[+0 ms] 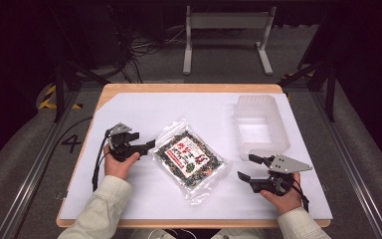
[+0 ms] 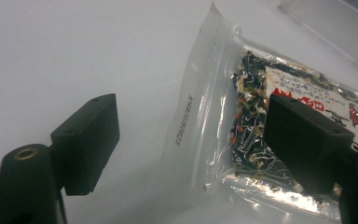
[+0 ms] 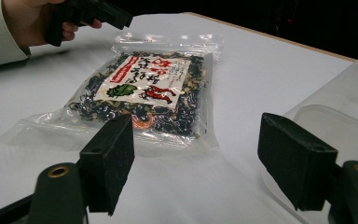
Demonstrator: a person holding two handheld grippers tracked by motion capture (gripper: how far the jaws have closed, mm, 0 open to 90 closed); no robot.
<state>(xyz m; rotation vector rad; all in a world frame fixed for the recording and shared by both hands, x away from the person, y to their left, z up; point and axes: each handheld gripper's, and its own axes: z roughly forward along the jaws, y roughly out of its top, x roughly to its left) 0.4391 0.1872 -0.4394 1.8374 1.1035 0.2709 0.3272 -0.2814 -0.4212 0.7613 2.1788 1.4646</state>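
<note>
Clear packet (image 1: 190, 158) of dark dried mix with a white, red and green label lies flat on the white sheet (image 1: 144, 112) covering the worktop (image 1: 129, 88), roughly mid-sheet, turned at an angle. Left gripper (image 1: 148, 145) sits just beside the packet's left sealed edge, jaws apart; in the left gripper view one jaw is over bare sheet, the other over the packet (image 2: 242, 116), contact unclear. Left hand (image 1: 118, 164) holds it. Right gripper (image 1: 248, 167) is near the packet's right side, apart from it, jaws wide, nothing between them, held by right hand (image 1: 283, 196). Translucent plastic tub (image 1: 259, 127) stands upper right of the packet, just behind the right gripper.
</note>
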